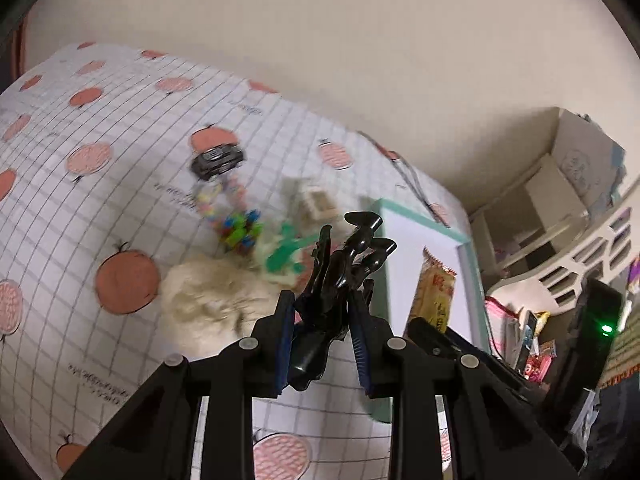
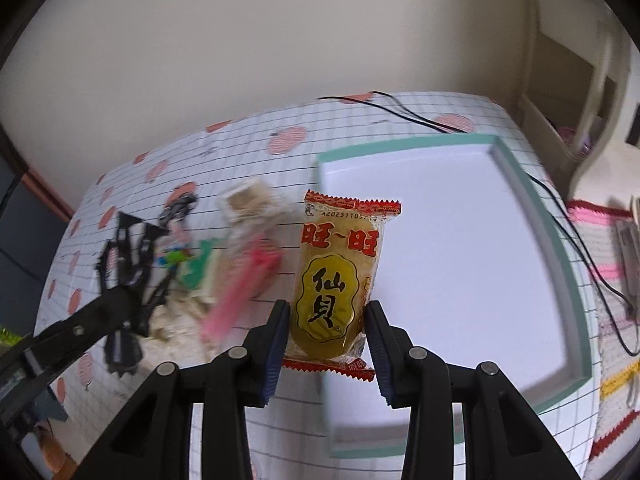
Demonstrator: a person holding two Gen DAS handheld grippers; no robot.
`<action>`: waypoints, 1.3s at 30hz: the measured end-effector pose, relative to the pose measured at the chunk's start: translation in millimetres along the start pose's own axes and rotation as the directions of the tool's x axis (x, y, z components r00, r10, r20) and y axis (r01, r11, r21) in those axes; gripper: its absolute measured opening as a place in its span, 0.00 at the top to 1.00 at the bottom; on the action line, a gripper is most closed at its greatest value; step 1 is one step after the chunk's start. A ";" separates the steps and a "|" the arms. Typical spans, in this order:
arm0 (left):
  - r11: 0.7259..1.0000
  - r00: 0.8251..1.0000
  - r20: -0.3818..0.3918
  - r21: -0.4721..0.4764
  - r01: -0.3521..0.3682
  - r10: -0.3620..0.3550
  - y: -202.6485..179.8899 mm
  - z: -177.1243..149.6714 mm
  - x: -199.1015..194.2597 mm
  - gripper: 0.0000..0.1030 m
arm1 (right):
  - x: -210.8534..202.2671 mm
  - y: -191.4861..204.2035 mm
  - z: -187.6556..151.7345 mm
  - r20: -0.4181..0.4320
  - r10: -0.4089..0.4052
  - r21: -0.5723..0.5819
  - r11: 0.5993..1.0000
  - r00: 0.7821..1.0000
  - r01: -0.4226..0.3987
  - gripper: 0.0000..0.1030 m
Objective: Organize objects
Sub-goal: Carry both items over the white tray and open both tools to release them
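My left gripper (image 1: 324, 300) is shut on a black claw clip (image 1: 344, 264), held above the checked tablecloth; the same black clip (image 2: 124, 256) shows at the left of the right wrist view. A yellow rice cracker packet (image 2: 336, 280) with red crimped ends stands upright between the pads of my right gripper (image 2: 328, 306), which is shut on it at the left edge of the white tray (image 2: 536, 216) with a teal rim. In the left wrist view that packet (image 1: 434, 292) hangs in front of the tray (image 1: 424, 220).
A pile lies left of the tray: a fluffy beige thing (image 1: 208, 304), a black toy car (image 1: 218, 160), coloured beads (image 1: 240, 232), a green piece (image 1: 286, 252), a small white box (image 2: 248, 200), a pink item (image 2: 240, 292). A black cable (image 2: 400, 110) runs behind the tray. Shelves (image 1: 540, 208) stand right.
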State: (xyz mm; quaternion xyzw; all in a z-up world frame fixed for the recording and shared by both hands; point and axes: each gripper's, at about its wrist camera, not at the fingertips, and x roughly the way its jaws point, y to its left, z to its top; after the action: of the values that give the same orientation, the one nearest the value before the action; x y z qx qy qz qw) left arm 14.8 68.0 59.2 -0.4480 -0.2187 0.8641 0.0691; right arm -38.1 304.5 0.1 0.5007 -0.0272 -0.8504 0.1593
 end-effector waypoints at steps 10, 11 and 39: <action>0.995 0.999 0.011 0.086 0.052 -0.053 -58.4 -9.1 21.8 0.73 | 3.6 -39.2 6.4 0.025 -0.084 0.022 0.996 0.996 0.084 0.60; 0.994 0.998 0.005 0.094 0.059 -0.060 -64.2 -9.8 25.0 0.73 | 3.9 -42.0 7.6 0.028 -0.095 0.017 0.995 0.995 0.094 0.60; 0.989 0.994 -0.083 0.129 0.077 -0.066 -120.1 34.9 147.9 0.73 | 52.0 -79.7 59.5 0.067 -0.211 -0.042 0.976 0.975 0.214 0.60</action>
State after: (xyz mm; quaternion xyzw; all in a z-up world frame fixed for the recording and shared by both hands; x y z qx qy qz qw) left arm -109.6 211.1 19.6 -0.4678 -0.1742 0.8554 0.1381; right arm -131.9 357.7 -30.5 0.4702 0.0423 -0.8780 0.0788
